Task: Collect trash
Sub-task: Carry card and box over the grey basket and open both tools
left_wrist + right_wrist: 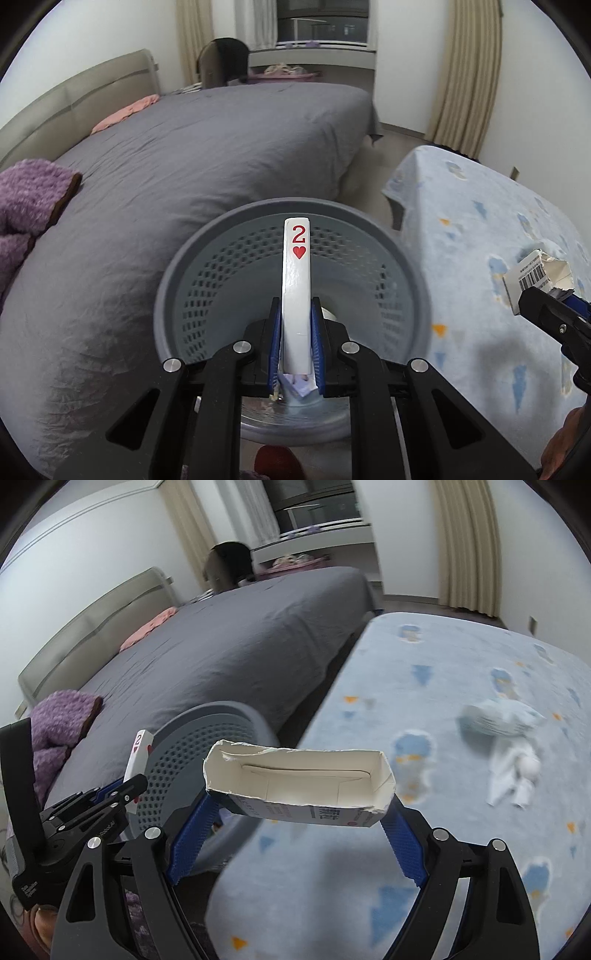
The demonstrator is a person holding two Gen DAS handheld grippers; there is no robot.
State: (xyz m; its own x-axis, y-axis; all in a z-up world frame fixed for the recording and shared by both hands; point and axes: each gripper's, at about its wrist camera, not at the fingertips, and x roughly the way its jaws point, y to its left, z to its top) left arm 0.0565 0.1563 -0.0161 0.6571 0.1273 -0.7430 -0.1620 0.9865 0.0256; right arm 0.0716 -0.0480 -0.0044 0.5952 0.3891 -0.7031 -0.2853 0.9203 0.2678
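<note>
Left wrist view shows your left gripper [297, 332] pinching a playing card [296, 291], the two of hearts, edge-on directly over the mouth of the grey perforated bin [184, 280]. Release it there and it should drop cleanly; keep the card centred so it misses the rim. Your right gripper [295, 805] is clamped across a torn white carton [295, 782], held above the edge of the table [461, 657]; swing it left over the bin before opening, since the bin sits lower, between table and bed [240, 642]. Crumpled tissue [506, 738] lies on the blue patterned tablecloth. Beige curtains [465, 74] flank a window behind the grey bed.
</note>
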